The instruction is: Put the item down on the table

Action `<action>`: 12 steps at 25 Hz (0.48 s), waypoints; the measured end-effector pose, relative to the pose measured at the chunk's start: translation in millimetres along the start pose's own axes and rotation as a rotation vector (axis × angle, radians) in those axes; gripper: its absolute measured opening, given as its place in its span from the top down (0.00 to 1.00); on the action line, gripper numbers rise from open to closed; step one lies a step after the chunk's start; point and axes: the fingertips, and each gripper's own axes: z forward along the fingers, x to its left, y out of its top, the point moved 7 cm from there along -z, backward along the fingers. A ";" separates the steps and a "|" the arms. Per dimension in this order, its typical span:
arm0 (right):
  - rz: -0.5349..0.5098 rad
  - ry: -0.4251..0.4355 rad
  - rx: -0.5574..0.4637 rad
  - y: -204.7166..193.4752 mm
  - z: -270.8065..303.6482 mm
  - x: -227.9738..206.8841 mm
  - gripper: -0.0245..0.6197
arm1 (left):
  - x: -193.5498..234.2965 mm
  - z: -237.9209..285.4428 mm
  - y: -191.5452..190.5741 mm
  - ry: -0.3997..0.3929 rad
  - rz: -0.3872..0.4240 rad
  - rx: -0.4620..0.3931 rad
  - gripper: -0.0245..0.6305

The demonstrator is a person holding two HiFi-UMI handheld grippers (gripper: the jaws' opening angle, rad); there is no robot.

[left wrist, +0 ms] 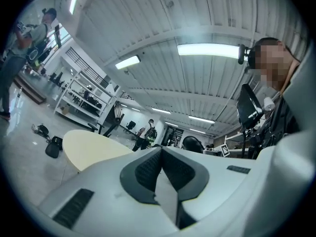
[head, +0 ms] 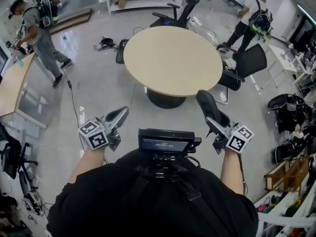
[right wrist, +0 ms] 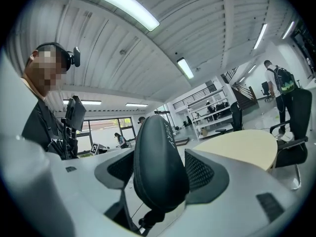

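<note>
At the left, the pale grey left gripper point(head: 117, 117) with its square-marker cube: jaws pressed together, nothing between them.

Ahead, between the two grippers, the round beige-topped table point(head: 173, 58) on a dark pedestal, top bare, apart from both sets of jaws.

At the right, the matching right gripper point(head: 217, 123): jaws standing wide yet clamped on the black oval zip-up case point(head: 210, 106), ribbed pads against its two broad sides. Case upright on edge, reaching well past the fingertips, held in the air short of the table's near rim, not over the top.

Step in hand, as a judgement: the carry toward the table, with the set-down not yet begun.

Next move, likewise a judgement:
- Bring the right gripper forward to place the case above bare tabletop.
- Lower to contact.
- Only then spread the jaws and draw back level, clear of the case.

No evident part for the left gripper.
</note>
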 end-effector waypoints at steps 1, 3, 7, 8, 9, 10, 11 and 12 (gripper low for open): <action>-0.002 0.021 0.004 10.1 0.1 -18.9 0.48 | -4.1 14.9 0.7 0.018 0.001 -0.008 0.96; -0.015 0.060 0.011 32.3 -0.2 -53.7 0.48 | -11.0 42.8 3.6 0.051 0.008 -0.020 0.96; -0.022 0.106 0.007 58.2 -0.9 -103.8 0.48 | -14.5 85.7 7.5 0.107 0.014 -0.041 0.96; -0.023 0.115 0.008 60.2 -1.0 -112.7 0.48 | -15.7 95.7 6.9 0.109 0.019 -0.041 0.96; -0.025 0.121 0.011 61.1 -1.9 -121.2 0.48 | -17.3 105.8 5.5 0.107 0.029 -0.039 0.96; -0.026 0.124 0.014 61.5 -3.7 -129.8 0.48 | -18.6 116.3 3.7 0.101 0.038 -0.035 0.96; -0.024 0.123 0.015 61.9 -6.5 -138.5 0.48 | -19.7 126.9 1.7 0.096 0.043 -0.031 0.96; -0.020 0.120 0.013 62.0 -9.9 -146.7 0.48 | -20.9 137.1 -0.5 0.091 0.040 -0.027 0.96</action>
